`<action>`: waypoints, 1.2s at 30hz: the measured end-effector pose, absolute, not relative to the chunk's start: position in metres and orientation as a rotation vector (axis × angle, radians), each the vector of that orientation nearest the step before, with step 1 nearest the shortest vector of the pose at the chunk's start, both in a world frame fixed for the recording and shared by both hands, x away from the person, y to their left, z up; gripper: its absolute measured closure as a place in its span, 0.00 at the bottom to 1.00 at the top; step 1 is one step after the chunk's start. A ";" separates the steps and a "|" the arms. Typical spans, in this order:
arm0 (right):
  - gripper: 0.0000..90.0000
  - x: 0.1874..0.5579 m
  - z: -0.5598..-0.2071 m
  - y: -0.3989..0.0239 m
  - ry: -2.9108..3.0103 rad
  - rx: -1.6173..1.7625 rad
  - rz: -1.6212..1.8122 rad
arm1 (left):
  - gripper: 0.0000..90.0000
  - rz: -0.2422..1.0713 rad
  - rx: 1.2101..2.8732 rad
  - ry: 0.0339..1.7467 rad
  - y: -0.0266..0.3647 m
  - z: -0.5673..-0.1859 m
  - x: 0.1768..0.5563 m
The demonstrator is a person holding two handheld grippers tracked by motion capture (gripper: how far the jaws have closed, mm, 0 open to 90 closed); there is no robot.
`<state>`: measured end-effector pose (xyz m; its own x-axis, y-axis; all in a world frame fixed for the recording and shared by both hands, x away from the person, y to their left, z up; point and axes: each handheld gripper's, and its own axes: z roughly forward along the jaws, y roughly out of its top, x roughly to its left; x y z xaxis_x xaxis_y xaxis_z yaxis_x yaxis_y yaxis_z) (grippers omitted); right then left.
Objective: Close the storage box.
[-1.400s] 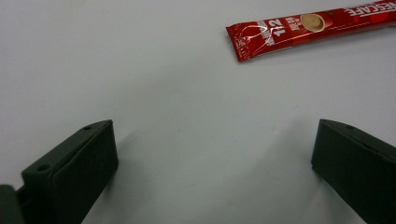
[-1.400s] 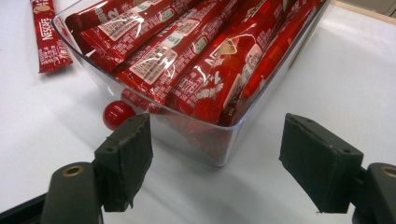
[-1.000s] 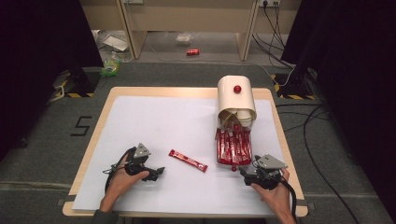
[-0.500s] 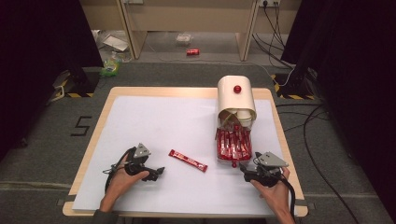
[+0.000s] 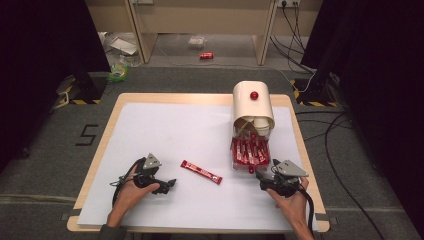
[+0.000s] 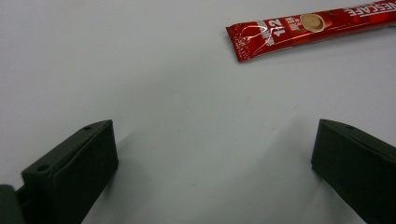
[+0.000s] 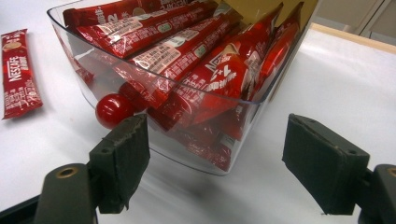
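Note:
A single red coffee sachet (image 5: 201, 172) lies on the white mat between my two hands; it also appears at the top right of the left gripper view as the sachet (image 6: 308, 29). My left gripper (image 5: 169, 186) stands open just left of it, jaws wide with bare mat between them (image 6: 212, 172). A clear drawer (image 5: 249, 152) full of red sachets sticks out of a cream dispenser box (image 5: 252, 105). My right gripper (image 5: 259, 175) is open right at the drawer's front wall (image 7: 187, 140), beside its red knob (image 7: 111, 110).
The wooden table (image 5: 200, 98) carries a white mat (image 5: 170, 130). A loose sachet (image 7: 18, 70) lies left of the drawer in the right gripper view. Cables (image 5: 345, 145) run over the floor at the right; clutter (image 5: 120, 70) lies on the floor behind.
My right gripper has crept a little forward and left toward the drawer's front. The left hand and the loose sachet have stayed put.

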<state>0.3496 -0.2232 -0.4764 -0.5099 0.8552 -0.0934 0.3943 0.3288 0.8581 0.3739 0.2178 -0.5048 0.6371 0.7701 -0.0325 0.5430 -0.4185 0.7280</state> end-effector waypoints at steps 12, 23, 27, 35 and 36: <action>0.26 0.355 -0.477 -0.222 2.023 1.103 1.120 | 0.00 0.398 2.127 1.020 0.218 -0.505 0.374; 0.26 0.360 -0.478 -0.221 2.004 1.120 1.128 | 0.00 0.398 2.127 1.020 0.218 -0.505 0.374; 0.26 0.362 -0.479 -0.220 1.995 1.131 1.134 | 0.00 0.398 2.127 1.020 0.218 -0.505 0.374; 0.26 0.366 -0.480 -0.219 1.972 1.142 1.146 | 0.00 0.398 2.128 1.020 0.218 -0.505 0.374; 0.25 0.368 -0.481 -0.219 1.965 1.157 1.155 | 0.00 0.398 2.128 1.020 0.218 -0.505 0.374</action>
